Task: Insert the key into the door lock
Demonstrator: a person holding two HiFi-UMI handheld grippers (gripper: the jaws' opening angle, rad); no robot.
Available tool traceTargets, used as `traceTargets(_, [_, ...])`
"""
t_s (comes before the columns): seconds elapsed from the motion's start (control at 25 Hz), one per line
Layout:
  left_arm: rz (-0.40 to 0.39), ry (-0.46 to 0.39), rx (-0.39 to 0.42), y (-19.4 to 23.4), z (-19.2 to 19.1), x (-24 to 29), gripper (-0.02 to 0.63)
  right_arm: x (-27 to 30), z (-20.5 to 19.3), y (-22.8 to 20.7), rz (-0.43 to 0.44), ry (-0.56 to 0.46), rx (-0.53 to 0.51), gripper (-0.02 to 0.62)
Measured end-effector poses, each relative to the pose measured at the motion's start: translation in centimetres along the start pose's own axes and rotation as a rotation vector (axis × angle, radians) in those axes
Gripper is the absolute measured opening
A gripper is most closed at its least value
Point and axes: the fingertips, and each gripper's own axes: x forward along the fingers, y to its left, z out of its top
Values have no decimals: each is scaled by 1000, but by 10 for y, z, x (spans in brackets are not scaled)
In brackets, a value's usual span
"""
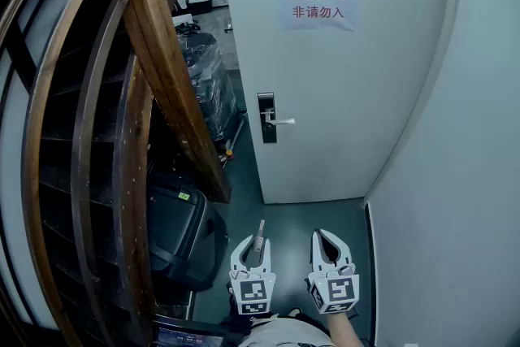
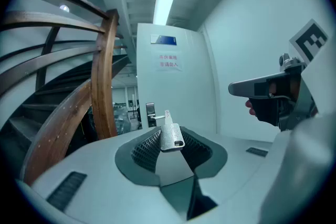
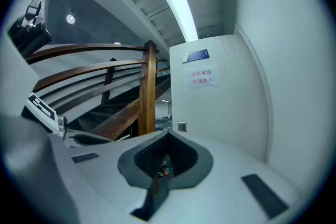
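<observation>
The left claw (image 1: 253, 243) holds the key (image 2: 171, 134), well apart from the door lock (image 1: 266, 118); the right claw (image 1: 326, 237) is closed and empty.

The key (image 2: 170, 134) is dull silvery metal; the stair rail (image 1: 154, 53) is glossy varnished wood; the door (image 1: 349, 110) is smooth matt white.

Grey floor (image 1: 313, 217) — black case (image 1: 180, 233) resting on it

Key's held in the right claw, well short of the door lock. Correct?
Not quite. The key is in the left claw, as the left gripper view shows; the right claw is shut and empty. It is well short of the door lock.
</observation>
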Motion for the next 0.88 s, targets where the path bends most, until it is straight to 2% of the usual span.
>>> traceTargets(0.4, [-9,2,-14,-19,-4,1,117,-10,-6,-7,20,-10,17,5])
traceTargets(0.88, [42,12,-72,-33,-12,30,117,-28,-23,-36,40,18,13,6])
